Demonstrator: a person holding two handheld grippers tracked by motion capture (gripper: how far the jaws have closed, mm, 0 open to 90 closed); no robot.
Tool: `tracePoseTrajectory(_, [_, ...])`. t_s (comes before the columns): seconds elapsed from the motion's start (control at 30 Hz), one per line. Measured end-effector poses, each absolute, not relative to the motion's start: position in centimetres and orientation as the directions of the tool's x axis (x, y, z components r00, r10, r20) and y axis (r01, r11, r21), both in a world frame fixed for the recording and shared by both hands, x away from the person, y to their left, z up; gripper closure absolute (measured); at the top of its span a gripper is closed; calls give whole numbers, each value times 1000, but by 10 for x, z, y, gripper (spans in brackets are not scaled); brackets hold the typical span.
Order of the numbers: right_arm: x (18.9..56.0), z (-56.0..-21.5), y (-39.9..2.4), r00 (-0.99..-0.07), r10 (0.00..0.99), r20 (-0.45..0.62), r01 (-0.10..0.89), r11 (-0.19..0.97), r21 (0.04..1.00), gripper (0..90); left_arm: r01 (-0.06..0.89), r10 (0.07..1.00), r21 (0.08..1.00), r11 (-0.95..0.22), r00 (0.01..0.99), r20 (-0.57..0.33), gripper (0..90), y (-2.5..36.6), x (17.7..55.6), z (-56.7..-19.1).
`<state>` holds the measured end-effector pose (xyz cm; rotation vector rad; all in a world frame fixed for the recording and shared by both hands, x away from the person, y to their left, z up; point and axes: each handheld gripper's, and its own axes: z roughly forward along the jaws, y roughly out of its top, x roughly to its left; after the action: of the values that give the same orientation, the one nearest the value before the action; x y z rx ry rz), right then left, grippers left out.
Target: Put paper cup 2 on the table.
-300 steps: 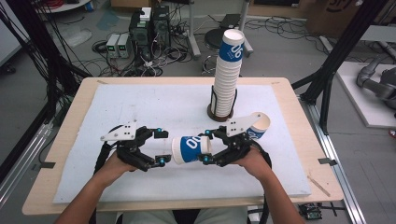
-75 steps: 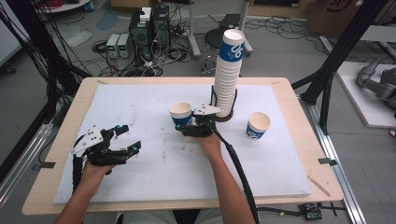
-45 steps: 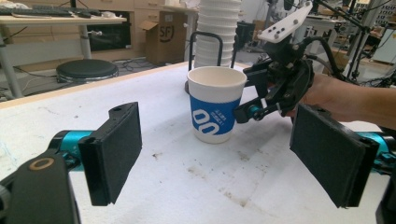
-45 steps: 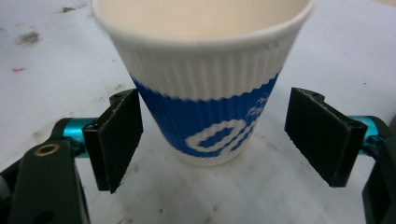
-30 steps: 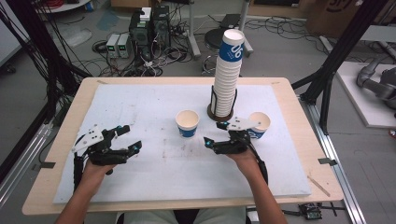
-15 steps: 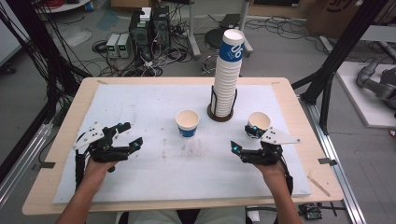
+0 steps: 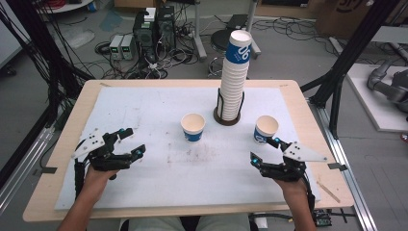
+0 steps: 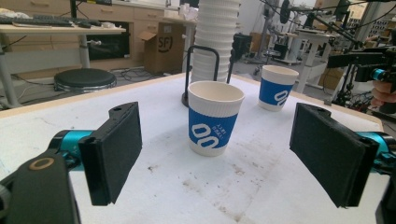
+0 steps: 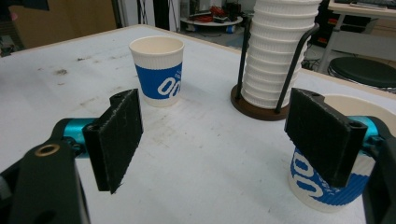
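Observation:
Two white paper cups with blue bands stand upright on the white mat. One cup (image 7: 193, 127) (image 8: 214, 116) (image 9: 159, 70) is near the middle, the other cup (image 7: 265, 129) (image 8: 277, 87) (image 9: 327, 184) to the right. Behind them a tall stack of cups (image 7: 234, 72) (image 8: 215, 39) (image 9: 275, 51) sits in a dark wire holder. My left gripper (image 7: 132, 143) (image 8: 219, 154) rests open at the mat's left, aimed at the middle cup. My right gripper (image 7: 265, 150) (image 9: 219, 135) is open at the front right, just in front of the right cup, holding nothing.
The white mat (image 7: 159, 163) covers a wooden table (image 7: 48, 192); it has dark smudges near the middle. Black frame posts, cables and power boxes (image 7: 154, 29) stand beyond the far edge. A wooden stick (image 7: 330, 190) lies at the front right edge.
My right gripper let go of the middle cup, drew back to the front right and came to rest in front of the right cup. The left gripper has barely moved.

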<state>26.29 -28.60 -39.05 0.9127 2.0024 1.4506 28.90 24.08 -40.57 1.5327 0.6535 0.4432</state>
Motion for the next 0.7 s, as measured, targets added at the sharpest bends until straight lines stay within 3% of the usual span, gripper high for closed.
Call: tracePoseTrajectory(0.7, [261,-394,-290,-643,765,-19,221,209,952,198,139,645,990,19,755,-118,169,243,291,-408])
